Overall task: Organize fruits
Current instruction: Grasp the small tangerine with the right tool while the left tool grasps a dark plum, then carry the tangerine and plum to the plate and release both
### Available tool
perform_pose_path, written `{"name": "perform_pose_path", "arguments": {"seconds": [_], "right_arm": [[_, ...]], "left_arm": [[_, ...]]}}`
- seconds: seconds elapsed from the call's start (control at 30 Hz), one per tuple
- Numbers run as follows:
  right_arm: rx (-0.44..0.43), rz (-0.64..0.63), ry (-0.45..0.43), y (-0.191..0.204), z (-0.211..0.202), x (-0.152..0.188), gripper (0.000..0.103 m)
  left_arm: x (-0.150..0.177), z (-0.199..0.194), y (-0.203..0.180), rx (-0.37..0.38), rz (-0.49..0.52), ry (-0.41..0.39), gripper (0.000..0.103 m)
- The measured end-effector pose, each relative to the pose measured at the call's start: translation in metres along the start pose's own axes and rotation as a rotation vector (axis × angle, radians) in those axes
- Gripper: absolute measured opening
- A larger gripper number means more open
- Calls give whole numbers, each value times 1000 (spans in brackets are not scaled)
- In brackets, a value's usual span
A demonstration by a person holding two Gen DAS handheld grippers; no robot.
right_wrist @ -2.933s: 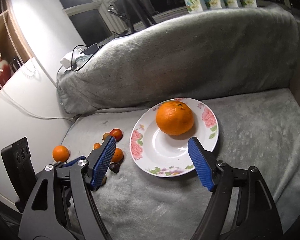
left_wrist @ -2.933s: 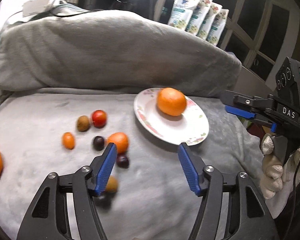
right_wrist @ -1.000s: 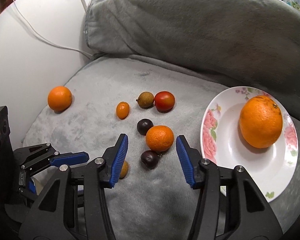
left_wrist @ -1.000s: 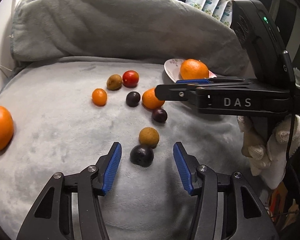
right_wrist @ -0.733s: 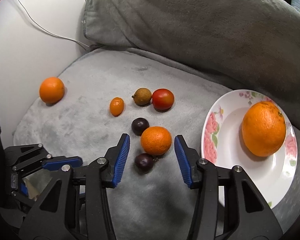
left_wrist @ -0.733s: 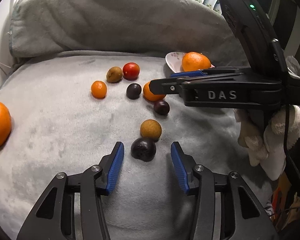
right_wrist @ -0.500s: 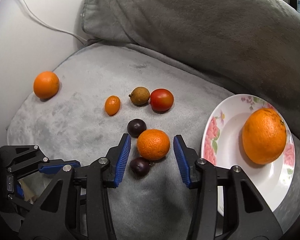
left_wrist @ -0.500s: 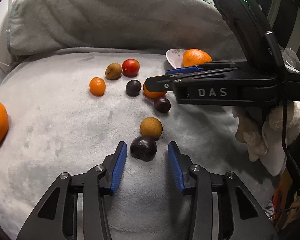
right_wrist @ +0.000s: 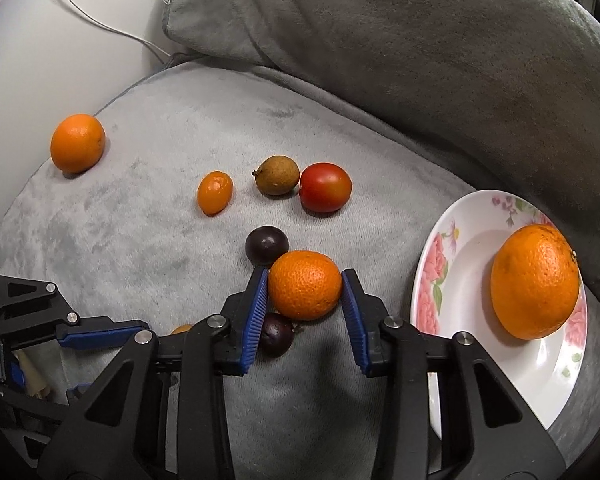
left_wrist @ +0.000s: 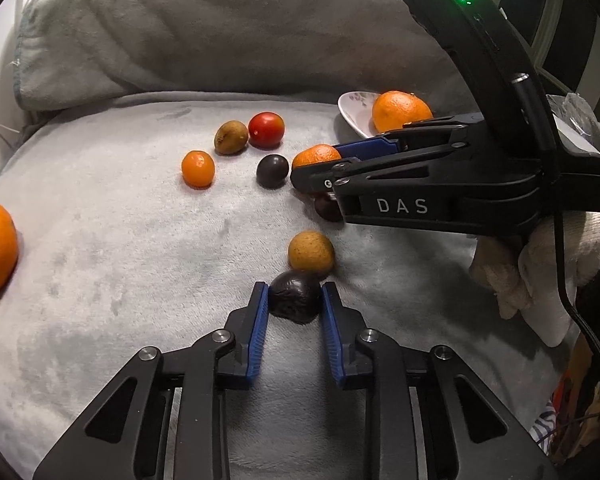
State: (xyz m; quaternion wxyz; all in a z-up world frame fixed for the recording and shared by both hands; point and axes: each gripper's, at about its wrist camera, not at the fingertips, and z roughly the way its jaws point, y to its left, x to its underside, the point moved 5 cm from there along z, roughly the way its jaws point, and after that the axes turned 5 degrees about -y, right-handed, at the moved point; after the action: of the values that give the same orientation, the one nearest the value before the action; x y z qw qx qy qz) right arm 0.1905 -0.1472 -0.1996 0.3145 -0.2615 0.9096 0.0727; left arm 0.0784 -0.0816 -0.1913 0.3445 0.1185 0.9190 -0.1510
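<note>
Left gripper [left_wrist: 294,307] clamped on a dark wrinkled fruit [left_wrist: 294,297], both blue pads touching its sides, fruit sitting on the grey blanket [left_wrist: 132,240]. A tan round fruit [left_wrist: 311,251] touches it just beyond the tips. Right gripper [right_wrist: 305,286] pinches a mandarin [right_wrist: 305,285], pads pressed on both flanks, also on the blanket; one dark plum [right_wrist: 275,334] lies half under it by the left pad, another dark plum [right_wrist: 267,245] just beyond.

Judgement: both grasps made, lift comes next. Lift straight up so neighbours don't get dragged or rolled; the mandarin is held near the fingertips, so keep the squeeze steady. The plate [right_wrist: 460,264] with the big orange [right_wrist: 535,281] sits near on the right, a short carry; set down beside the orange, not on it.

Further out: kumquat [right_wrist: 215,192], brown fruit [right_wrist: 277,175], tomato [right_wrist: 325,187], lone orange [right_wrist: 77,143] well apart at far left.
</note>
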Motion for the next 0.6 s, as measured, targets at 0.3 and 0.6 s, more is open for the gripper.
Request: {"name": "perform_pose_path", "arguments": {"seconds": [0.3,0.6], "right_arm": [[-32,62,-52,-9,-18,-1,38],[-33,134,-151,-30,-65,2,38]], "left_arm": [[-3,-8,5,9,-37,-15,24],[-22,-23,2,28,-42,-68,24]]}}
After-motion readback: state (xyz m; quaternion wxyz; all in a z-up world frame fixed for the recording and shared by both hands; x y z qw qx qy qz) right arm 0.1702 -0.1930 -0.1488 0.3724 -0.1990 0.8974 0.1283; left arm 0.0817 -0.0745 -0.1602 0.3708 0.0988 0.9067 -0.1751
